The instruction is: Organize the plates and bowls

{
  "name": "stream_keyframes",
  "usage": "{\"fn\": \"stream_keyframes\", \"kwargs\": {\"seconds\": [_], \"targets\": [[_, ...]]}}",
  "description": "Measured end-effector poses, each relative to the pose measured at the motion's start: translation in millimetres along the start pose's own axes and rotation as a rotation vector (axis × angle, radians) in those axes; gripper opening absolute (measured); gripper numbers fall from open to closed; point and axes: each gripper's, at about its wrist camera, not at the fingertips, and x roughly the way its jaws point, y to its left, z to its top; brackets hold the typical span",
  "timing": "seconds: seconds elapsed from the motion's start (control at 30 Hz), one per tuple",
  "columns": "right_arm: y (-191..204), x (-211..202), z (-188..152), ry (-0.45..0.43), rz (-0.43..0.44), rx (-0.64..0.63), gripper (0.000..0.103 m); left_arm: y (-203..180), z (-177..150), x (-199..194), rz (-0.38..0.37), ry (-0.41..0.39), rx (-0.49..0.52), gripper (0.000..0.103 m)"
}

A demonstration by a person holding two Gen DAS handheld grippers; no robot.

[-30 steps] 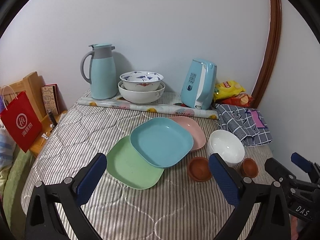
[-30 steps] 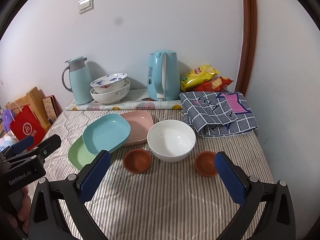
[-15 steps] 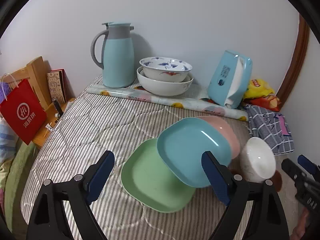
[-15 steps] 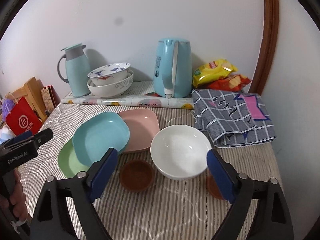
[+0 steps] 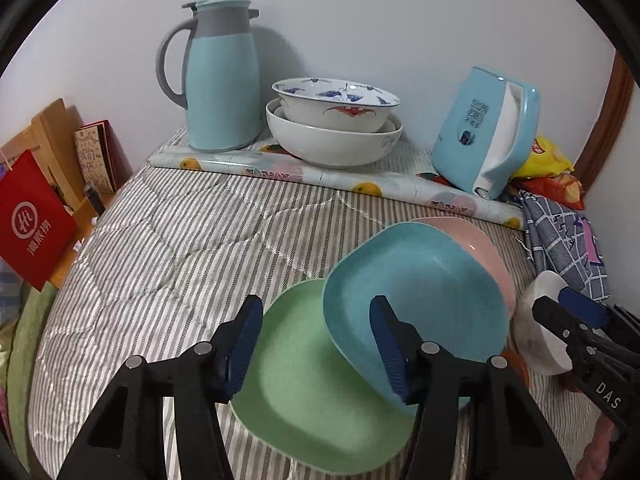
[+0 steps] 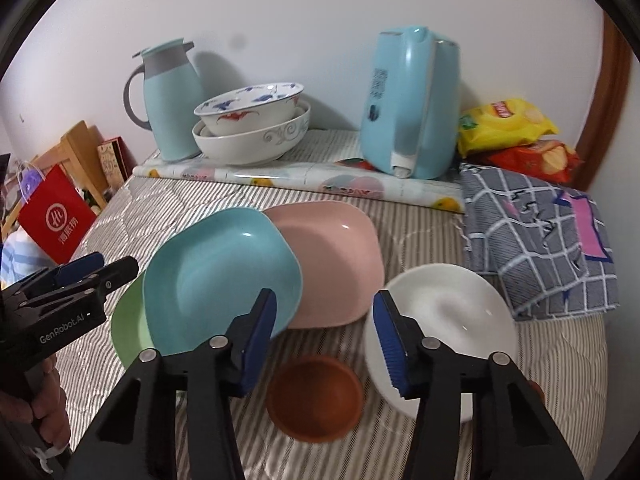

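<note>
At the far left, beside the striped quilted surface (image 5: 168, 248), a red paper bag (image 5: 32, 220) stands against wooden items. At the back, a pale blue thermal jug (image 5: 222, 80) stands upright on a rolled patterned sheet (image 5: 328, 176), just left of two nested bowls: a blue-patterned bowl (image 5: 336, 100) sits inside a larger white bowl (image 5: 332, 140). The left gripper (image 5: 316, 340) hangs over the green plate (image 5: 304, 392), which lies flat on the quilt; its jaws have just been closing and stand part open, with only the plate surface below them and nothing grasped. The blue plate (image 6: 220, 276) overlaps the green plate's right edge and leans on the pink plate (image 6: 336, 256) behind it. The right gripper (image 6: 324, 332) hangs above the small brown bowl (image 6: 316, 396), which sits on the quilt in front of the plates; its jaws have likewise just been closing, are part open and grip nothing. Its right finger (image 6: 390, 344) overlaps the rim of the white bowl (image 6: 448, 316); whether they touch cannot be told. Further right, a blue electric kettle (image 6: 412, 104) stands at the back, with snack bags (image 6: 508, 124) and a folded checked cloth (image 6: 540, 240) beside it.
</note>
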Motion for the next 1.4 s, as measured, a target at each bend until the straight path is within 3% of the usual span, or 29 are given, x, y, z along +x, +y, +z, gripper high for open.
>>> {"fn": "stream_keyframes", "kwargs": {"seconds": [0.1, 0.5, 0.63, 0.77, 0.9, 1.4], "targets": [[6, 15, 5, 0.028, 0.004, -0.013, 0.044, -1, 2, 11, -0.013, 0.017, 0.01, 0.045], [16, 51, 8, 0.104, -0.005, -0.04, 0.032, -1, 9, 45, -0.061, 0.058, 0.013, 0.035], [18, 56, 6, 0.122, -0.012, -0.046, 0.03, -1, 8, 54, -0.086, 0.085, 0.009, 0.022], [19, 62, 5, 0.141, -0.01, -0.043, 0.017, -2, 7, 58, -0.098, 0.092, 0.015, 0.012], [21, 63, 4, 0.135, -0.019, -0.054, 0.01, -4, 6, 55, -0.108, 0.085, 0.029, 0.01], [43, 49, 7, 0.083, 0.013, -0.066, 0.007, 24, -1, 21, -0.078, 0.046, -0.011, 0.009]]}}
